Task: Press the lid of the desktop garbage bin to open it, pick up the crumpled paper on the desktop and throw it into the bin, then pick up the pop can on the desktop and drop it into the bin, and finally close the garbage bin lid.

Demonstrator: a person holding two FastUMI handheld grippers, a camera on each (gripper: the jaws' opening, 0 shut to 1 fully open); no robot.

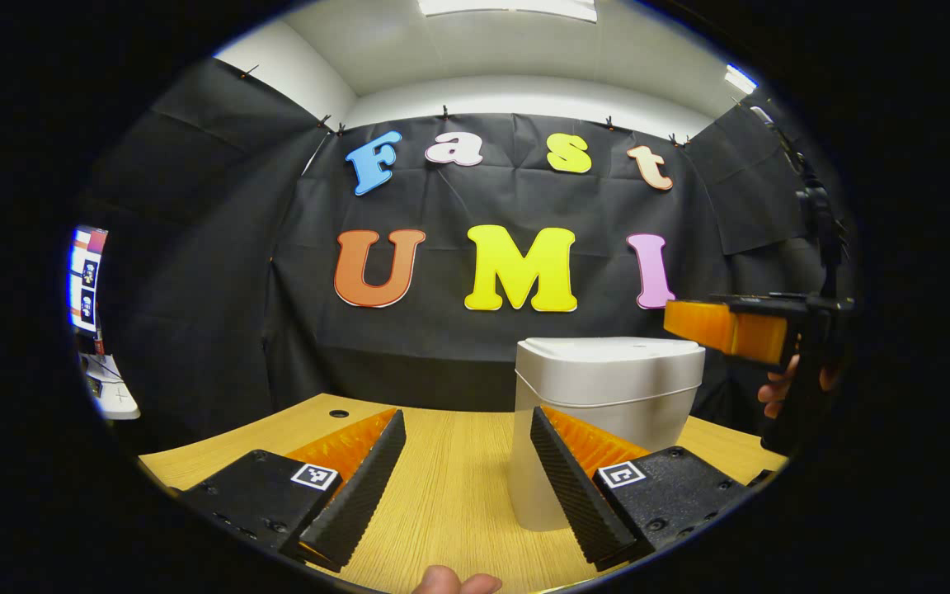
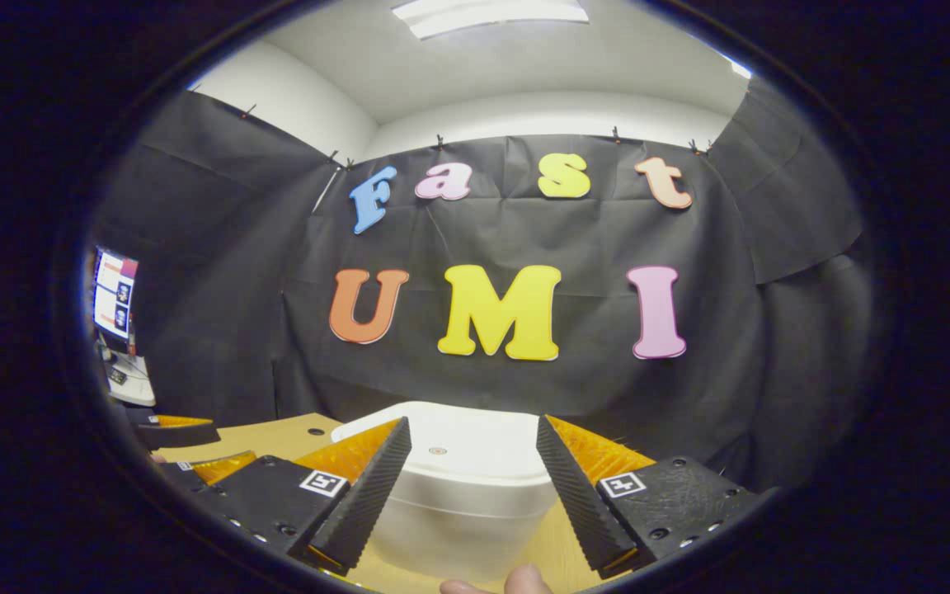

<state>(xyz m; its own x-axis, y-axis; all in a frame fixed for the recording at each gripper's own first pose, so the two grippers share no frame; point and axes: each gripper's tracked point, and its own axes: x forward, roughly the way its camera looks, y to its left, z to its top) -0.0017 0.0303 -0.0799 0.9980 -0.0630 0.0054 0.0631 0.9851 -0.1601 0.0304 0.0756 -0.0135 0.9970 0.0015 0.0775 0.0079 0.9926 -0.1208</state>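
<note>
A white desktop garbage bin (image 1: 603,412) stands on the wooden table (image 1: 450,487), its lid (image 1: 611,351) shut flat on top. My left gripper (image 1: 463,429) is open low over the table, the bin just beyond its right finger. Off to the right, level with the bin's top, the right gripper (image 1: 726,328) hangs in a hand. In the right gripper view, my right gripper (image 2: 471,441) is open above and in front of the bin (image 2: 463,495), looking down on the lid (image 2: 450,450), which has a small round mark at its middle.
A small dark hole (image 1: 339,413) sits in the table's far left part. A monitor and a white desk (image 1: 91,330) stand beyond the booth at left. A fingertip (image 1: 454,582) shows at the bottom edge. The left gripper (image 2: 174,433) appears at the lower left.
</note>
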